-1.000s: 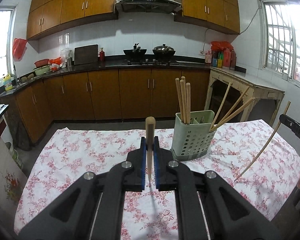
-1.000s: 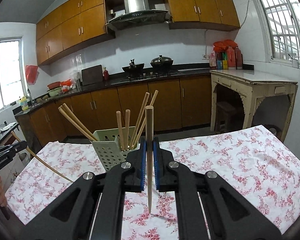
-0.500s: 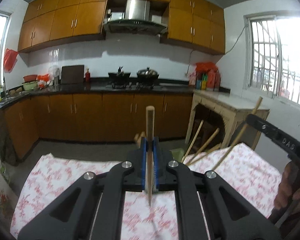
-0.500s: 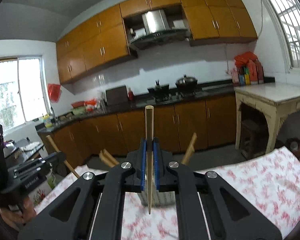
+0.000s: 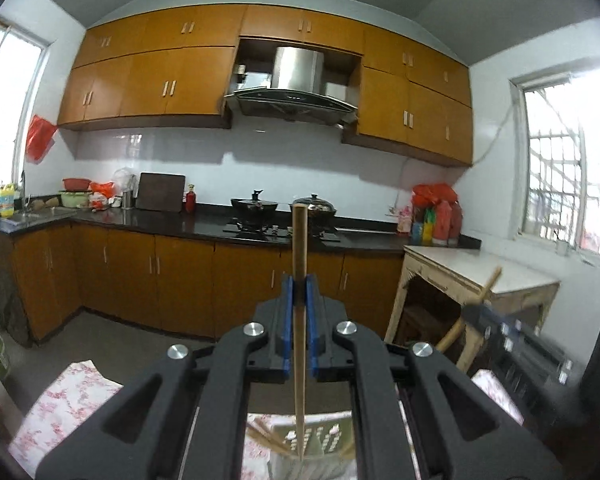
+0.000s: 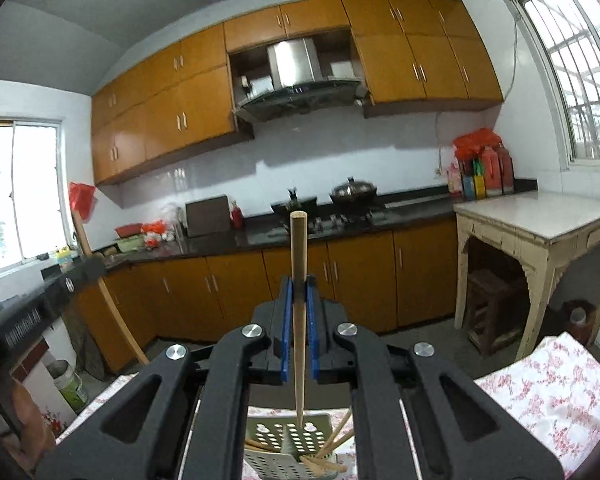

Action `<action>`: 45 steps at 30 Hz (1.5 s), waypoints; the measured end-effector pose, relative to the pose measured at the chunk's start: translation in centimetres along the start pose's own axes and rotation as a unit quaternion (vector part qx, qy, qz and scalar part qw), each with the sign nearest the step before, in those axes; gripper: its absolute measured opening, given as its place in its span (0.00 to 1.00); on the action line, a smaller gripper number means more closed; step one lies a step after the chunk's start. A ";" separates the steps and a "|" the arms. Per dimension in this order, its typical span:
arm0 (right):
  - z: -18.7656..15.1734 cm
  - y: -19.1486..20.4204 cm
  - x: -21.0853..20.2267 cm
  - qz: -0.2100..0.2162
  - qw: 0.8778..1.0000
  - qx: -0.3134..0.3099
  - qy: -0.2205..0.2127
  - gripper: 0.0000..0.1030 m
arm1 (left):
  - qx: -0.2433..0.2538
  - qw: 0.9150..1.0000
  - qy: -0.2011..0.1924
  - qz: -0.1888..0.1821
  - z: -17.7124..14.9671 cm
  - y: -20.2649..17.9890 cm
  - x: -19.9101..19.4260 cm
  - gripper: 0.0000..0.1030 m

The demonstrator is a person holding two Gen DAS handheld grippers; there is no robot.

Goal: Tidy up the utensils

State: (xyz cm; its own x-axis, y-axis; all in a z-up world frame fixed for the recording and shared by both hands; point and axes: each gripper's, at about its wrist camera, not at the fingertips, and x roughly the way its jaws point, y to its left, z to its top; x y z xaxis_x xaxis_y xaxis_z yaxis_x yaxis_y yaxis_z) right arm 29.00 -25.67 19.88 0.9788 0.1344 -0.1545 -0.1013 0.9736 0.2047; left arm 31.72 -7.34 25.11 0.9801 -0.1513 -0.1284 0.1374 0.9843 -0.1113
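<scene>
Pink-flowered white tablecloth [image 6: 548, 392], orange-brown cabinets [image 5: 188, 80]

Orange-brown wall cabinets [image 5: 156, 80] run above a white tiled wall [image 5: 300, 164], with a steel range hood [image 5: 296, 84] set between them. Matching base cabinets [image 6: 360, 276] stand under a dark counter [image 5: 180, 222] that carries a hob with two pans. A pale, worn side table [image 6: 540, 236] stands at the right under a barred window [image 6: 576, 64]; daylight is bright. The floor [image 5: 112, 340] is grey
</scene>
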 end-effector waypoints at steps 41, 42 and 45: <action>-5.3 -0.6 -8.3 0.002 0.998 0.009 0.060 0.57 | 0.002 0.995 0.085 0.053 -8.8 6.2 -7.9 0.50; -5.8 -0.4 -9.0 0.005 0.998 0.007 0.062 0.62 | 0.006 0.995 0.087 0.051 -9.4 6.4 -9.1 0.52; -7.5 0.1 -11.3 0.009 0.998 -0.001 0.062 0.83 | 0.018 0.995 0.089 0.045 -11.3 6.8 -12.5 0.62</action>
State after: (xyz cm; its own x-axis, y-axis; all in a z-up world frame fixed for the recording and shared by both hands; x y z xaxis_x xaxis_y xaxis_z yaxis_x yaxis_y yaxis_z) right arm 16.56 -25.73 14.37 0.9474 0.1732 -0.2691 -0.1191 0.9713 0.2058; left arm 18.81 0.22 14.83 0.9479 -0.0738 -0.3099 0.0592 0.9967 -0.0563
